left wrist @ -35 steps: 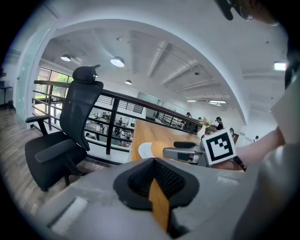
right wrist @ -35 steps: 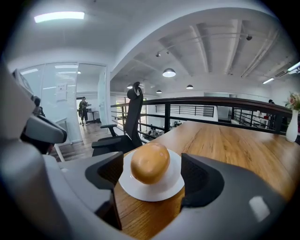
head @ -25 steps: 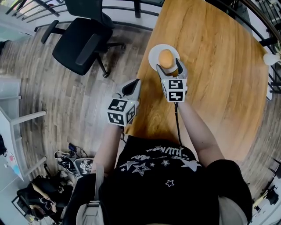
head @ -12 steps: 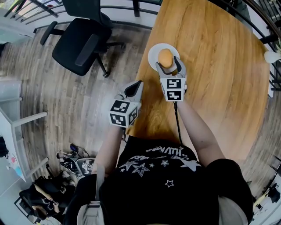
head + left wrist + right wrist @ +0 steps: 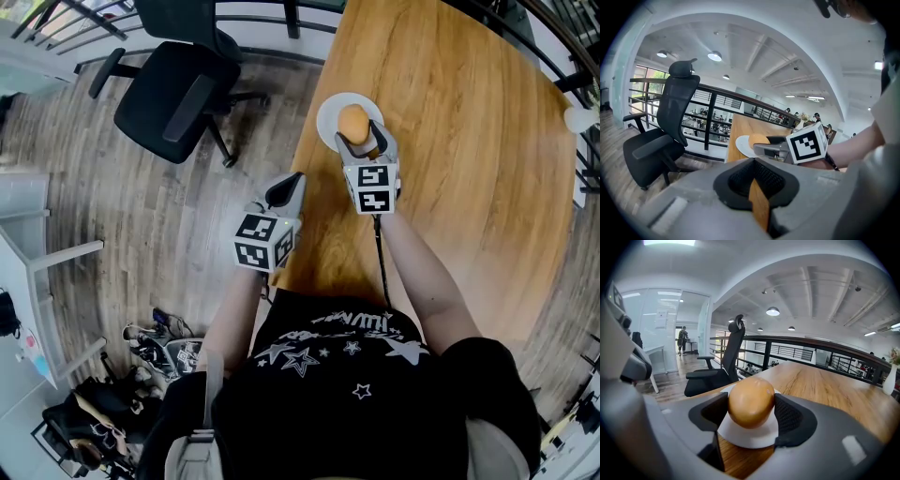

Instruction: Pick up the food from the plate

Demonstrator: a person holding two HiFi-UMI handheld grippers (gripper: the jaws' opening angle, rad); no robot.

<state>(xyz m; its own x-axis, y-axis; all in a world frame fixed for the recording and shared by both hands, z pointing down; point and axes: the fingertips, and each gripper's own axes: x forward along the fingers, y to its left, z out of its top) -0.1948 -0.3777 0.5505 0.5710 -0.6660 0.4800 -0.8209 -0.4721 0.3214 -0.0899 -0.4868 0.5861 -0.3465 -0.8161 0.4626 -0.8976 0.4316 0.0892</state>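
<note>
A golden-brown bread roll [image 5: 352, 122] [image 5: 751, 401] lies on a small white plate [image 5: 328, 111] [image 5: 750, 436] near the left edge of the wooden table [image 5: 450, 159]. My right gripper [image 5: 361, 141] [image 5: 751, 414] reaches over the plate. Its jaws have just been closing, and the black pads [image 5: 790, 416] now touch the roll on both sides. The roll still rests on the plate. My left gripper [image 5: 286, 186] [image 5: 757, 187] hangs shut beside the table's left edge, holding nothing. From the left gripper view the roll [image 5: 758, 139] and the right gripper's marker cube [image 5: 806, 145] show ahead.
A black office chair [image 5: 173, 89] stands on the wood floor left of the table. A dark railing [image 5: 811, 350] runs behind the table. A white vase [image 5: 578, 122] sits at the table's far right edge. Bags and shoes [image 5: 150, 352] lie on the floor at lower left.
The right gripper's jaws have drawn in a little around the roll. Both hands have kept their places.
</note>
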